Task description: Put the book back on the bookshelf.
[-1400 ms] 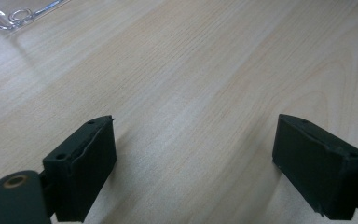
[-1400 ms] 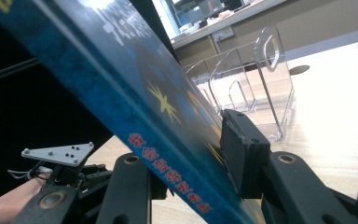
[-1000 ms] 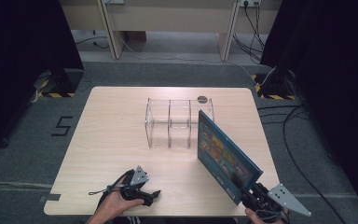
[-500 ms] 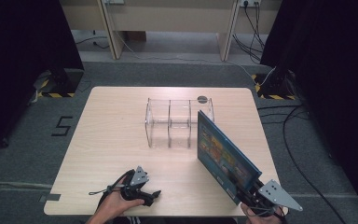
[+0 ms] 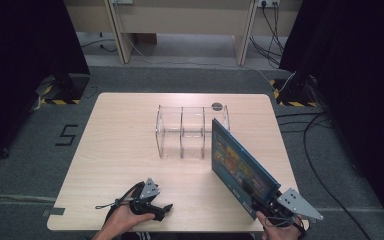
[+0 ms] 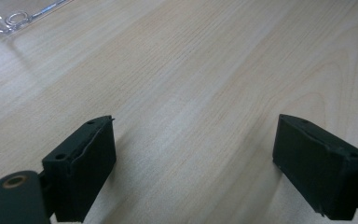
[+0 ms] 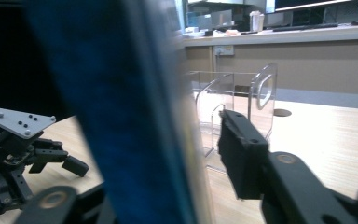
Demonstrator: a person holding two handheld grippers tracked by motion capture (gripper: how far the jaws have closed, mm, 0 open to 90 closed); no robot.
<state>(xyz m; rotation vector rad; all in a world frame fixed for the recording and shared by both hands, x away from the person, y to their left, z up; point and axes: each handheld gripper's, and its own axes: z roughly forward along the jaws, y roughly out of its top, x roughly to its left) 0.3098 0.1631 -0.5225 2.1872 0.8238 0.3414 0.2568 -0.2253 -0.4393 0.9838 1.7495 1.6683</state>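
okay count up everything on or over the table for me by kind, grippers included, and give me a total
Clear acrylic rack with compartments: 1
Blue book, held up on edge over the table: 1
Handheld grippers: 2, the left gripper resting open on the table, the right gripper clamped on the book's near corner
Total: 4

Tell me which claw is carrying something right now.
The right claw, at the table's near right corner, grips the blue book by its lower end. The left claw rests open on bare wood, holding nothing.
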